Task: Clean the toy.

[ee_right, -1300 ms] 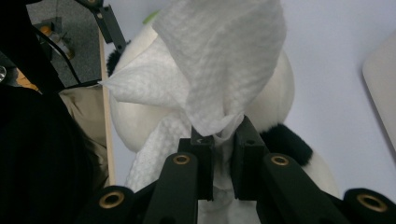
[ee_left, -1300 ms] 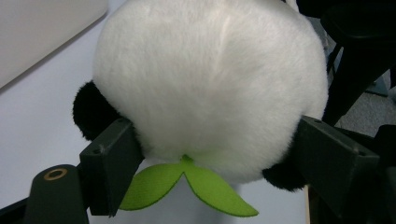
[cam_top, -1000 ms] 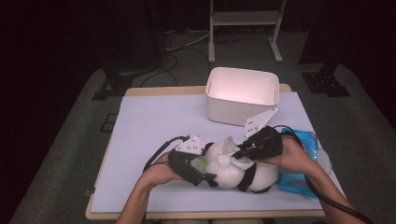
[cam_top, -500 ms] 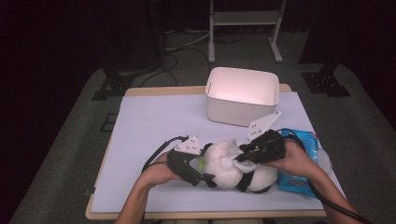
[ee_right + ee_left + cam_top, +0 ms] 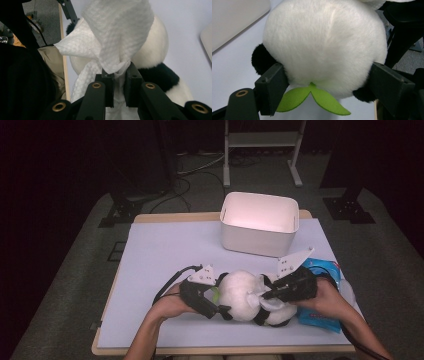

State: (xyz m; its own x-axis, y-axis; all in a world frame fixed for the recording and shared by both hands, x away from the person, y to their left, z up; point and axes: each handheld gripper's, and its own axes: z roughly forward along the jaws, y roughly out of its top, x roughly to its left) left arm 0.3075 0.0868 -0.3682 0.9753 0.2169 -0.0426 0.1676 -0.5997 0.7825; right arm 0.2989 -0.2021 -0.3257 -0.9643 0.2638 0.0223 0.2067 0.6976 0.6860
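A: Where is the panda [image 5: 243, 295]?
B: Lower centre of the high view, lying on the table [image 5: 165, 250] below the white bin [image 5: 260, 222].
A: The left gripper [image 5: 220, 309]?
B: Its jaws stand wide, pressed on either side of the panda's white head; a green leaf [image 5: 312, 98] hangs beneath, low in that gripper's view.
A: And the right gripper [image 5: 117, 72]?
B: Jaws nearly together, pinching a white wipe [image 5: 117, 35] that drapes against the panda. A blue pack [image 5: 322, 295] lies at lower right.

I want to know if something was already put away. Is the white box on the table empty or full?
It looks empty: the high view shows only bare inner walls and floor in the white box, though the near wall hides part of the floor.
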